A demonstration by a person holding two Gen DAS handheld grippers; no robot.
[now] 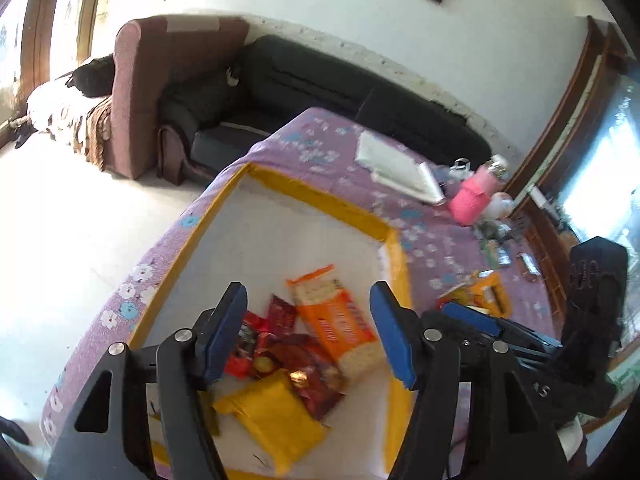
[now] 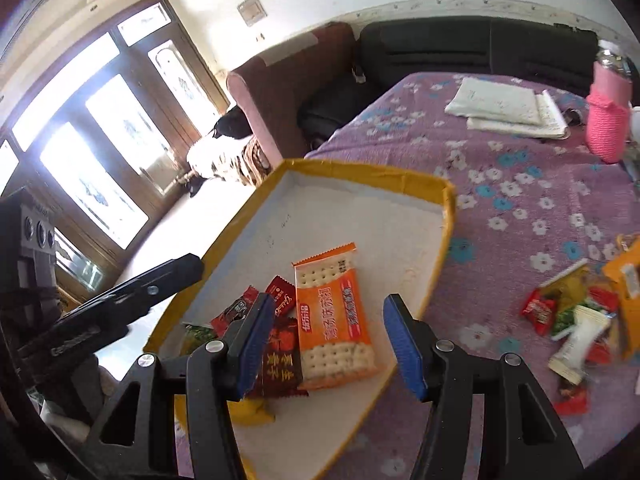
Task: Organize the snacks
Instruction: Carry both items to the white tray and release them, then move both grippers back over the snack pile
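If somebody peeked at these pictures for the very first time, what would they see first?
Probably the bright orange cracker packet lying in the shallow yellow-rimmed white tray, beside dark red snack wrappers and a yellow packet. Next, the purple flowered tablecloth under the tray, with a loose heap of snacks waiting at its right. Two open blue-padded grippers, left and right, hover above the tray.

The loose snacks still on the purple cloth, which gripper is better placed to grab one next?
Right. The right gripper is open and empty, and the loose snacks lie on its side, outside the tray. The left gripper hangs over the tray.
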